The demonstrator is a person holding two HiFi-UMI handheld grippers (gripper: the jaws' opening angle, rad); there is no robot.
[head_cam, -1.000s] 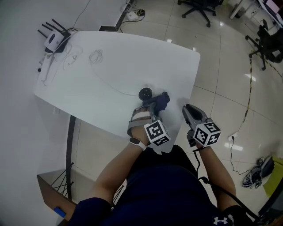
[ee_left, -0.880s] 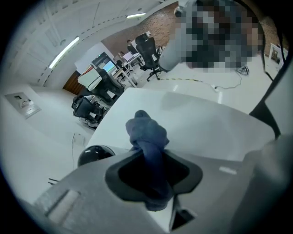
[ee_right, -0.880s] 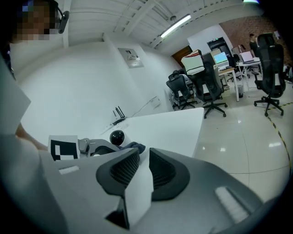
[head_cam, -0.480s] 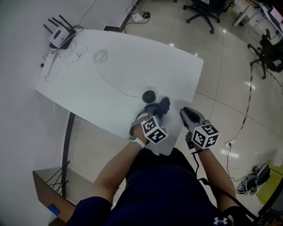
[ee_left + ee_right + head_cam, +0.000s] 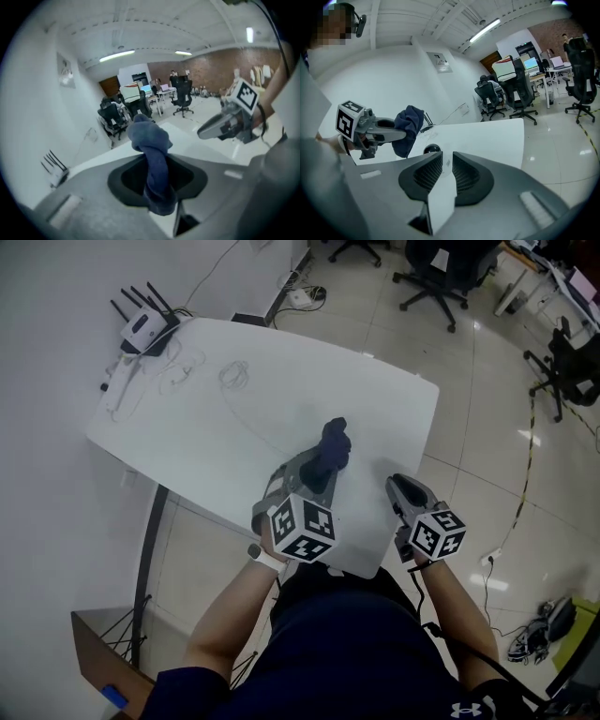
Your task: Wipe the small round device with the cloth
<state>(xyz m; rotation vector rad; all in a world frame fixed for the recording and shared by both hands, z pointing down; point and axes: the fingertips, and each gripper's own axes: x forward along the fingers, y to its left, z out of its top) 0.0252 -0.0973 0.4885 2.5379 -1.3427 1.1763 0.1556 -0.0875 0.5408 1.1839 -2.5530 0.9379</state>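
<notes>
A dark blue cloth (image 5: 334,444) hangs bunched from my left gripper (image 5: 320,468), which is shut on it and held up above the white table (image 5: 234,423). In the left gripper view the cloth (image 5: 150,140) fills the gap between the jaws. The small round black device (image 5: 431,149) shows only in the right gripper view, on the table below the cloth (image 5: 408,125); in the head view the cloth and gripper hide it. My right gripper (image 5: 397,486) hovers at the table's near right edge. Its jaws stand a narrow gap apart with nothing between them (image 5: 447,169).
A white router with antennas (image 5: 148,329) and coiled cables (image 5: 234,373) lie at the table's far left. A thin wire (image 5: 246,423) runs across the table toward the device. Office chairs (image 5: 436,263) stand on the tiled floor beyond.
My left gripper has risen and tilted with the cloth, away from the device, and now covers it in the head view. The right gripper has shifted only a little.
</notes>
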